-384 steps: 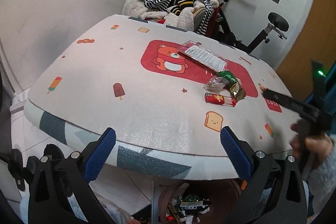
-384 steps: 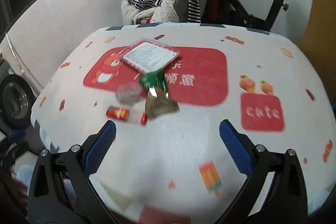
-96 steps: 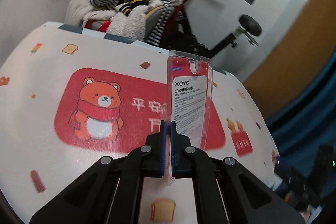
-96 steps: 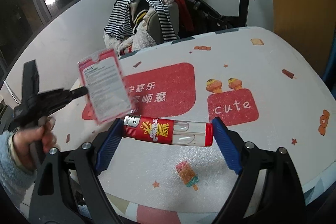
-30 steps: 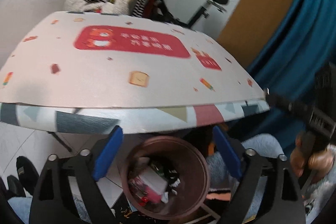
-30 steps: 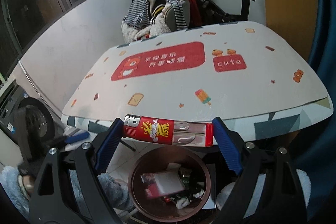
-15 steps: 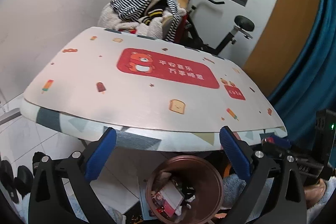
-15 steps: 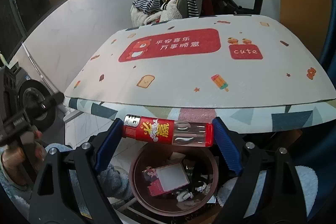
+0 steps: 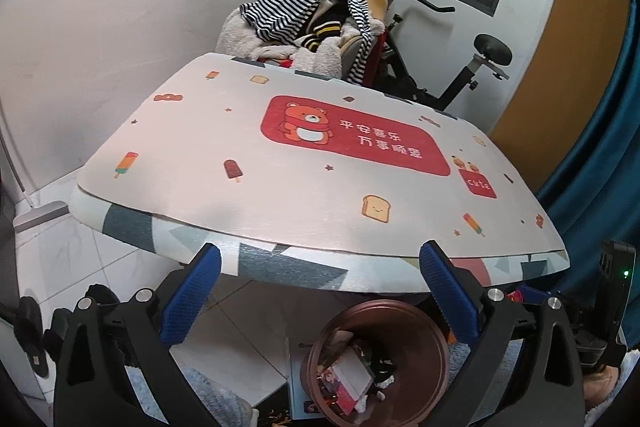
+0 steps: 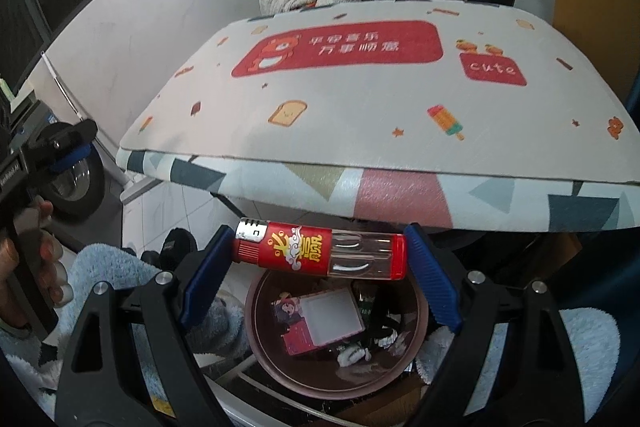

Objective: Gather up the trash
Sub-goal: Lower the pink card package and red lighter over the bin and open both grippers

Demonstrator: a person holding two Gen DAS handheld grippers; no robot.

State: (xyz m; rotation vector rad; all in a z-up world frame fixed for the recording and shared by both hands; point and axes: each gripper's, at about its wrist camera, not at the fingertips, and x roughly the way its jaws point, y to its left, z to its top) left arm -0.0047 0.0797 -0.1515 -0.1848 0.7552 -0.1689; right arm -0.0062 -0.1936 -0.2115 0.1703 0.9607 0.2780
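A red and clear lighter (image 10: 320,253) lies crosswise between the blue pads of my right gripper (image 10: 320,251), which is shut on it end to end. It hangs just above a brown round bin (image 10: 256,311) under the table's front edge. In the bin lies a pink card package (image 10: 320,323) with other scraps. My left gripper (image 9: 320,267) stands wide open with nothing between its fingers, a little above and left of the same bin (image 9: 436,339). From the right wrist view, the left gripper (image 10: 60,147) shows at the far left in a hand.
The table (image 9: 320,211) carries a printed white mat with a red bear panel. Behind it stand a chair piled with striped clothes (image 9: 312,23) and an exercise bike (image 9: 480,67). A washing machine (image 10: 76,183) is at the left. Light blue fleece legs flank the bin.
The right gripper has sunk toward the bin with the lighter, and the bin looks larger. The left gripper has lifted and tilted up toward the table, with its jaws slightly wider.
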